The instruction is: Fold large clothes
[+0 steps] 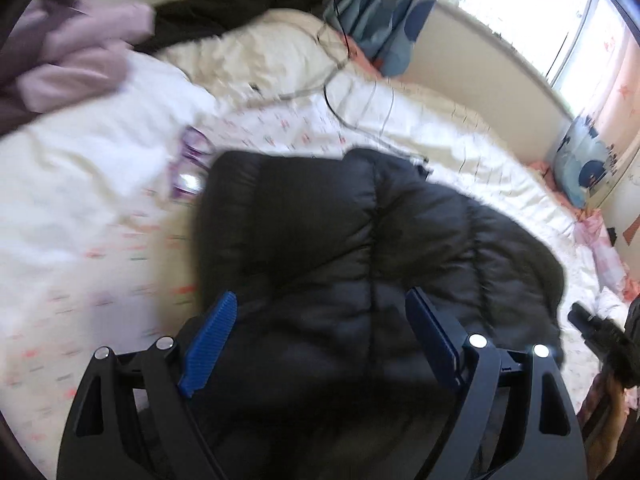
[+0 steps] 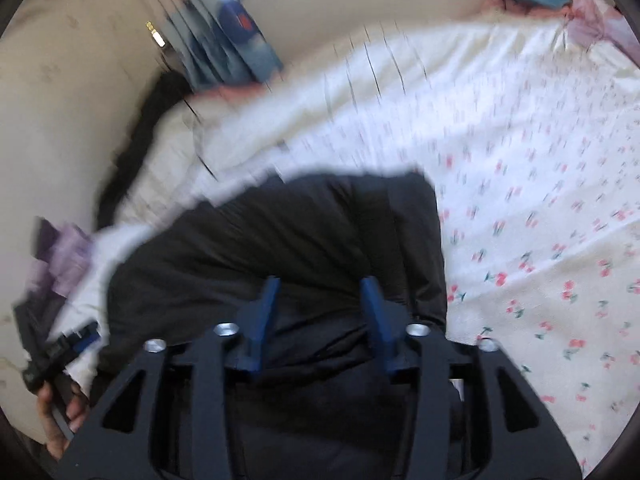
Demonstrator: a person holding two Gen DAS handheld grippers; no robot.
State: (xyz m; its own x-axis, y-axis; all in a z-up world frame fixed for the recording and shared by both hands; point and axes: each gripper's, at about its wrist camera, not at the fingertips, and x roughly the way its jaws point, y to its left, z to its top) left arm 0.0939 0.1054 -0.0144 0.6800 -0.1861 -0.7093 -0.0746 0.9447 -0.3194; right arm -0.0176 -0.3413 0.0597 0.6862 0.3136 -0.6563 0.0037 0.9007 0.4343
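Note:
A black quilted puffer jacket (image 1: pixel 360 220) lies folded on the flowered white bed sheet (image 1: pixel 80 248). My left gripper (image 1: pixel 320 296) hovers just above its near part, blue pads wide apart and open, nothing pinched. In the right wrist view the same jacket (image 2: pixel 280 232) fills the lower middle. My right gripper (image 2: pixel 322 280) stands over it with its jaws parted and no cloth between the pads. Each gripper shows in the other's view: the right one (image 1: pixel 600 332) at the jacket's right edge, the left one (image 2: pixel 68 344) at the lower left with a hand on it.
Lilac clothes (image 1: pixel 80 56) and another dark garment (image 1: pixel 240 4) are heaped at the far left of the bed. Thin cables (image 1: pixel 340 92) trail across the sheet beyond the jacket. A small purple object (image 1: pixel 192 164) lies by its left corner. Blue cushions (image 1: pixel 580 168) and a window line the far side.

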